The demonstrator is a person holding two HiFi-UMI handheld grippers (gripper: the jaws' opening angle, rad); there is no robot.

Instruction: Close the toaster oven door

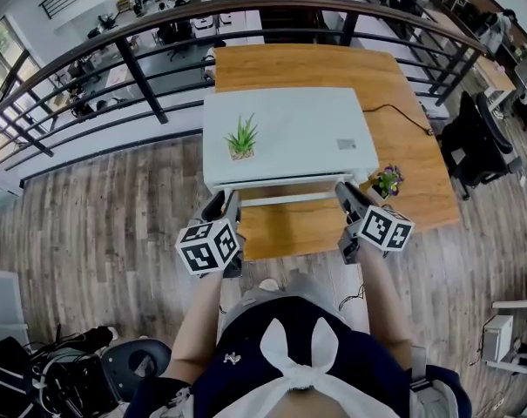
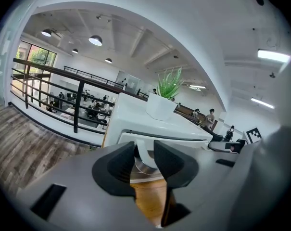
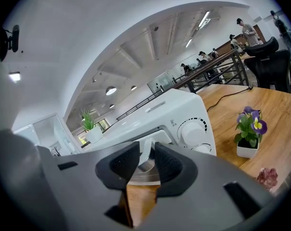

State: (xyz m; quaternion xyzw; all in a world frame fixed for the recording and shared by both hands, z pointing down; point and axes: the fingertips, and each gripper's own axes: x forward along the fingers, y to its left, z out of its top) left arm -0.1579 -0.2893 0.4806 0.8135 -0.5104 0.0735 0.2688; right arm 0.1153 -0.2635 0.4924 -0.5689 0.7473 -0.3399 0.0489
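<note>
My left claw grips the door handle of the toaster oven | my right claw grips it too | door open

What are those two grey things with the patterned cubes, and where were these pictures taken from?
A person holds two grabbing tools, the left claw and the right claw, one in each hand. The cubes are part of them. The head view comes from a camera on the person's head, looking down. The other two views come from cameras riding on each claw, looking along it. On the table stands a white oven with a plant on top, and purple flowers sit beside it. Each claw pinches one end of the handle on the oven's door, which looks partly open.
</note>
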